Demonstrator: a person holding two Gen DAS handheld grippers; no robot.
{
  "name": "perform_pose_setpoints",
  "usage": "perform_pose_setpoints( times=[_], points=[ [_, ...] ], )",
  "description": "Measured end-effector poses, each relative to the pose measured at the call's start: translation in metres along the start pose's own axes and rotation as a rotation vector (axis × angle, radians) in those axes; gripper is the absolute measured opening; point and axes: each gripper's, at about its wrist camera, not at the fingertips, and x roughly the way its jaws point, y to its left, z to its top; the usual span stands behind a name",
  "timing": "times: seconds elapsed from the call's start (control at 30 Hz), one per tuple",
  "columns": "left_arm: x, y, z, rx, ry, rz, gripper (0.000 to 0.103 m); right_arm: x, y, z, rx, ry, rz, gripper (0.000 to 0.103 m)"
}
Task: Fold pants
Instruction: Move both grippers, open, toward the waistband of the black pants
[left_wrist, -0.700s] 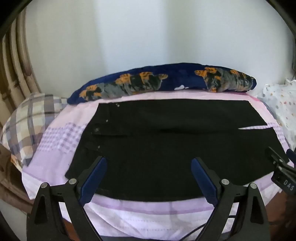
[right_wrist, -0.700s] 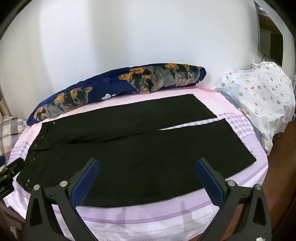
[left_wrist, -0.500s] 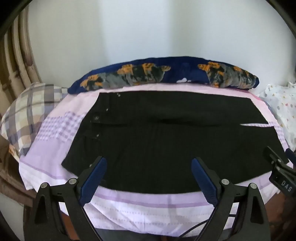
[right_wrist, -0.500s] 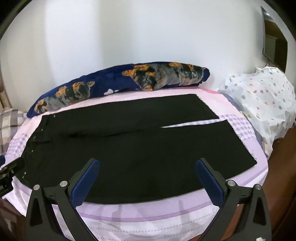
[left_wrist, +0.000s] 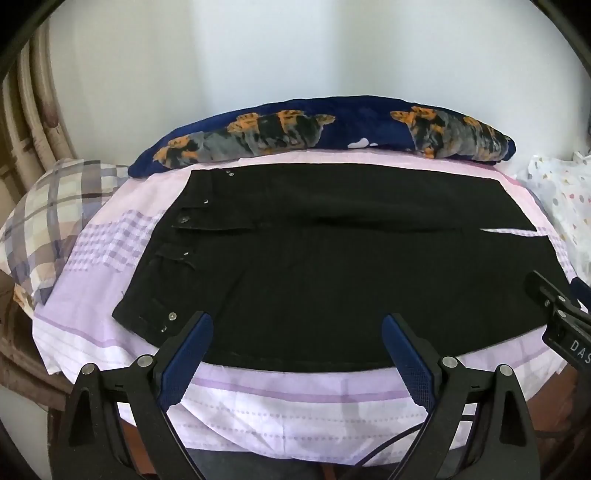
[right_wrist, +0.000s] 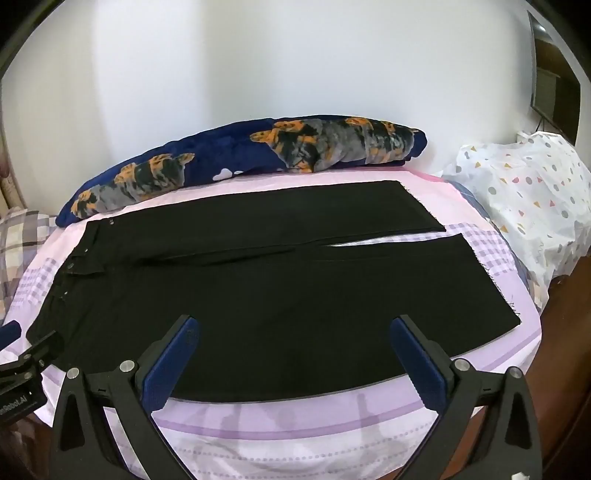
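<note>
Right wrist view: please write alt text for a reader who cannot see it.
Black pants lie flat on a lilac bed sheet, waistband left, legs right. The open right gripper hovers over their near edge, empty; a navy blanket lies behind.

1. Pants (left_wrist: 332, 266): black woven cloth, matt, with small shiny metal rivets and a dark button at the waist; the leg hems (right_wrist: 495, 280) look raw and frayed.
2. Bed sheet (left_wrist: 280, 410): thin, smooth cloth, pale lilac with printed stripes and checks.
3. Blanket roll (left_wrist: 332, 129): plush, fleecy fabric, navy with orange and grey print, softly sheened.
4. Plaid pillow (left_wrist: 48, 218): flat woven cloth.
5. Dotted cover (right_wrist: 528, 206): white, crinkled, lightly glossy material.
6. Left gripper (left_wrist: 295, 325) and right gripper (right_wrist: 295, 328): matt black plastic frames, bright metal pins, blue textured finger pads (left_wrist: 406, 362).
7. Wall (right_wrist: 295, 59): smooth, matt white.
</note>
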Motion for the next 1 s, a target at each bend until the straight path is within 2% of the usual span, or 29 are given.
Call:
perform_pose_setpoints(
  times=[1.0],
  points=[
    [0.011, -0.003, -0.015, -0.005, 0.008, -0.013, 0.093, 0.003, 0.0, -0.003, 0.008, 0.002, 0.002, 0.103]
  ],
)
